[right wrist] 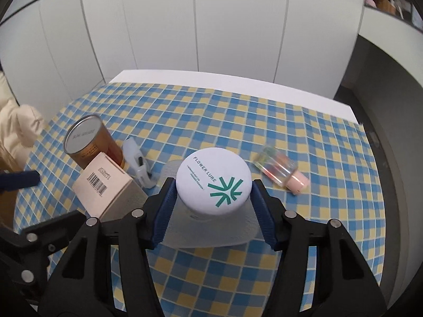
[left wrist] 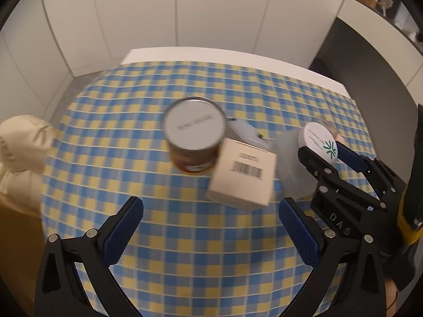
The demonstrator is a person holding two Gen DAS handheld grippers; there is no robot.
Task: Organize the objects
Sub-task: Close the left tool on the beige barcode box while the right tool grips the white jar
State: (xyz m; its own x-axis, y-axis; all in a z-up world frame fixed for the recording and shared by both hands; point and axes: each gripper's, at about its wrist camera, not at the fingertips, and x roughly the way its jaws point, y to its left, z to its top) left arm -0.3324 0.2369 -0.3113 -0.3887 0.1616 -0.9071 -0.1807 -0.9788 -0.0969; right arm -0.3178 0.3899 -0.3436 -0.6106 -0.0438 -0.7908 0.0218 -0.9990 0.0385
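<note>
- left wrist view: the left gripper [left wrist: 208, 227] hangs over the checked tablecloth [left wrist: 185, 259] with its blue pads wide apart and nothing between them, probably waiting its turn.
- ahead of it stand a brown can [left wrist: 194, 137] with a grey lid and, touching its right side, a beige box [left wrist: 243, 174] with a barcode on top. a pale plastic tool [left wrist: 246, 132] lies just behind the box.
- to the right, the right gripper [left wrist: 321, 153] reaches in around a round white compact [left wrist: 318, 142].
- right wrist view: the right gripper [right wrist: 212, 185] has its blue pads set on both sides of the compact [right wrist: 212, 178], touching or very nearly touching its rim, likely to lift it for sorting. the compact rests on a white cloth pad [right wrist: 211, 232] near the middle of the table.
- the box [right wrist: 105, 190], can [right wrist: 90, 142] and plastic tool [right wrist: 137, 163] crowd the left, near that pad.
- a clear bottle with a pink cap [right wrist: 280, 169] lies on its side to the right, apart from the compact.
</note>
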